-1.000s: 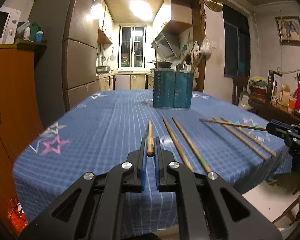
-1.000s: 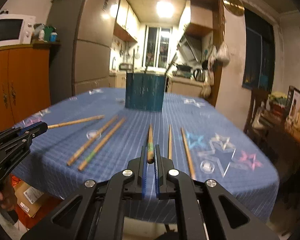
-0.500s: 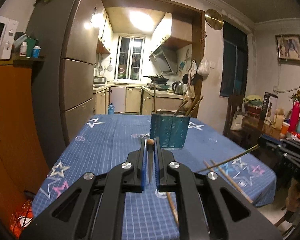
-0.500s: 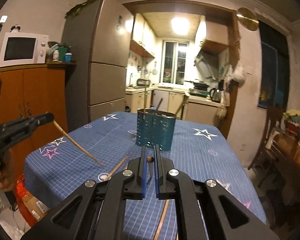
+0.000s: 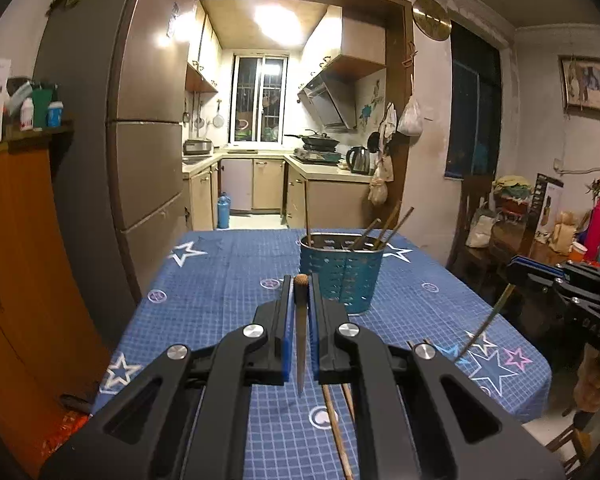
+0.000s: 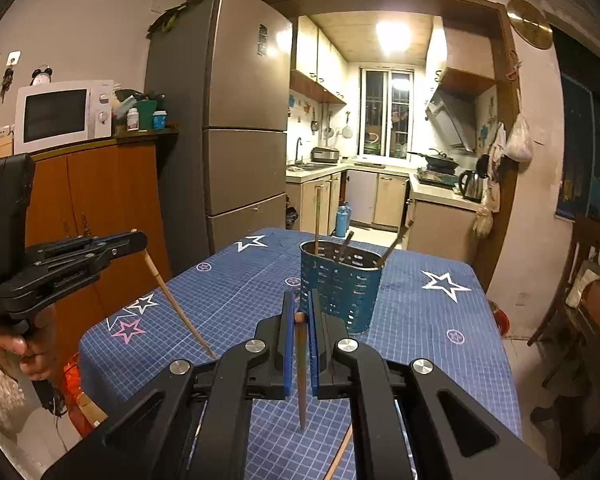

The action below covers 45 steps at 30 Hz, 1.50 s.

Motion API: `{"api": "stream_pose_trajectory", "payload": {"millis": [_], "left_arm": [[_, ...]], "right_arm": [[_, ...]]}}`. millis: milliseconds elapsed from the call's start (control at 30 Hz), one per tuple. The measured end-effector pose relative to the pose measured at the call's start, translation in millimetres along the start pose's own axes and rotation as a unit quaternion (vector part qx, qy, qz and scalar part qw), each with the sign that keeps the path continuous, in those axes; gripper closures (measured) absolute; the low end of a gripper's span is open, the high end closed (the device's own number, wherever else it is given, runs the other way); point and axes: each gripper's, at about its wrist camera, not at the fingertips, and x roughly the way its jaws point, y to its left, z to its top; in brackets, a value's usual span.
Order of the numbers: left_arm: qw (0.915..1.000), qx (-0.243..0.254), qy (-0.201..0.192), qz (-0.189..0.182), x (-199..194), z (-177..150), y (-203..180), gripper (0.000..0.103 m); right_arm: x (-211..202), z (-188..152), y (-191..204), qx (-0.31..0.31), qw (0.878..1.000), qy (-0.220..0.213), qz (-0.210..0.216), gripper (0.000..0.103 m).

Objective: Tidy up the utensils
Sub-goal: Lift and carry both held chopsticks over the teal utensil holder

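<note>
- The left gripper (image 5: 300, 300) is clenched on a wooden chopstick (image 5: 300, 344), pinched near its thick butt end, the thin tip hanging down and back below the fingers above the table (image 5: 228, 280).
- The right gripper (image 6: 299, 320) is likewise clamped on a second chopstick (image 6: 300, 372), held the same way by its blunt end.
- The teal perforated utensil holder (image 5: 342, 276) stands upright on the blue star-printed tablecloth just ahead of both grippers, with a few sticks already leaning inside.
- More chopsticks (image 5: 334, 428) lie loose on the cloth below the left gripper.
- Judged by looks, each stick is light, stiff and smooth, so it could pivot or slip between the pads if pinched at one point only.
- The hold near the butt end looks right: it leaves the thin tip free to go first into the holder.
- The tip probably needs swinging forward over the rim before release.
</note>
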Motion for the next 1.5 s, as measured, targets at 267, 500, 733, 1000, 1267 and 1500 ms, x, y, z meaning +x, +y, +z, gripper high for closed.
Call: {"api": "stream_pose_trajectory", "payload": {"millis": [267, 500, 733, 1000, 1267, 1500], "left_arm": [[0.9978, 0.026, -0.002, 0.062, 15, 8, -9, 0.098], [0.9937, 0.037, 0.003, 0.106, 24, 9, -6, 0.098], [0.9906, 0.044, 0.000, 0.130, 24, 12, -6, 0.098], [0.9869, 0.061, -0.014, 0.149, 26, 17, -11, 0.098], [0.9857, 0.070, -0.017, 0.152, 33, 20, -19, 0.098], [0.9859, 0.074, -0.015, 0.149, 38, 20, -21, 0.098]], "right_arm": [[15, 8, 2, 0.013, 0.999, 0.007, 0.029, 0.095], [23, 8, 5, 0.016, 0.999, 0.010, 0.038, 0.095], [25, 14, 10, 0.010, 0.999, 0.006, 0.041, 0.095], [32, 24, 10, 0.012, 0.999, 0.007, 0.048, 0.095], [34, 30, 4, 0.018, 0.999, 0.006, 0.043, 0.095], [34, 30, 2, 0.021, 0.999, 0.006, 0.039, 0.095]]}}
